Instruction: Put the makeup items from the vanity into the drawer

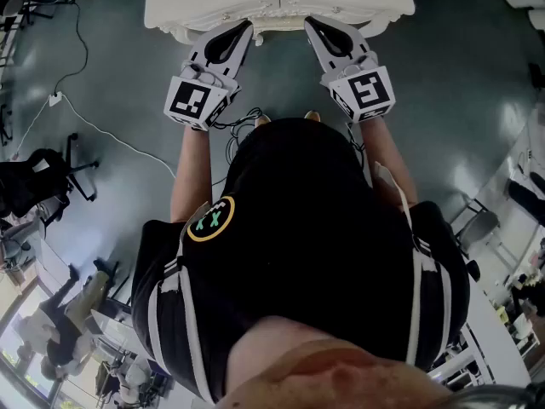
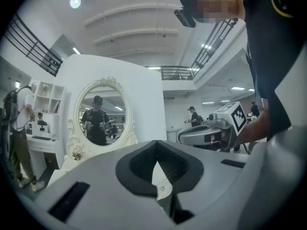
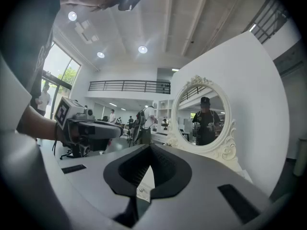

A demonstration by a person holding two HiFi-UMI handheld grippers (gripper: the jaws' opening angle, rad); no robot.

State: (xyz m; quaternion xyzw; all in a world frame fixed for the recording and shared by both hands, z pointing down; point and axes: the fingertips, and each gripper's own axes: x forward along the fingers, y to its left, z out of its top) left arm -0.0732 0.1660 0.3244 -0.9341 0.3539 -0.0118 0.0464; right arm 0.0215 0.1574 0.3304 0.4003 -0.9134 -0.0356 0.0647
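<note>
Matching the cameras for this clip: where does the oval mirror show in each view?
Head view: not in it; only the white vanity top at the upper edge.
Left gripper view: oval mirror left of centre.
Right gripper view: oval mirror right of centre.
Shared landmark: the white vanity, in all three.

**No legible words or numbers**

In the head view, a round yellow-ringed badge point(image 1: 210, 218) on the black shirt point(image 1: 324, 245), at eight o'clock, bears a green X-like mark. Square black-and-white code markers sit on the left gripper point(image 1: 247, 26) cube point(image 1: 189, 100) at eleven o'clock and the right gripper point(image 1: 309, 21) cube point(image 1: 369, 90) at one o'clock. Neither marker spells letters.
</note>
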